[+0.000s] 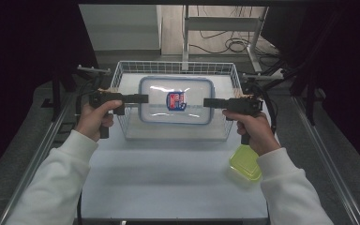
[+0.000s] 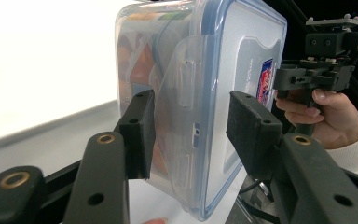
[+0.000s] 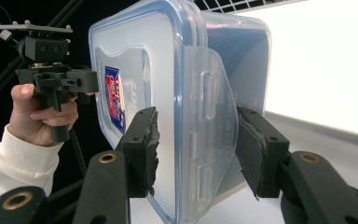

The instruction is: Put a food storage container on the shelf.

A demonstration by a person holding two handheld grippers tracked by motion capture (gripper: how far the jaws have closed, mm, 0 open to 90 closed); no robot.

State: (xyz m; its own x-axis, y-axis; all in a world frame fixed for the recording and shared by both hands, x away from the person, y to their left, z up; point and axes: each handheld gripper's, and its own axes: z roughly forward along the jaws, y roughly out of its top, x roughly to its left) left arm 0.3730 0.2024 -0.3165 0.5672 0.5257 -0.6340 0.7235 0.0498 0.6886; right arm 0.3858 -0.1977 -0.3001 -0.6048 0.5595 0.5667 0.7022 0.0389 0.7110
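Held over the wire basket (image 1: pixel 122 70), the lidded clear food container (image 1: pixel 176 100) is clamped at its short ends by the left hand-held gripper (image 1: pixel 143 98) and right hand-held gripper (image 1: pixel 208 102); uneven lifting could tilt it and let it slip free.

Lidded container (image 1: pixel 176 100) between left tongs (image 1: pixel 143 98) and right tongs (image 1: pixel 208 101), held by its end flaps above wire basket (image 1: pixel 122 70). Small lidded box (image 1: pixel 246 162) on surface (image 1: pixel 168 178), just behind right tongs, beside right forearm.
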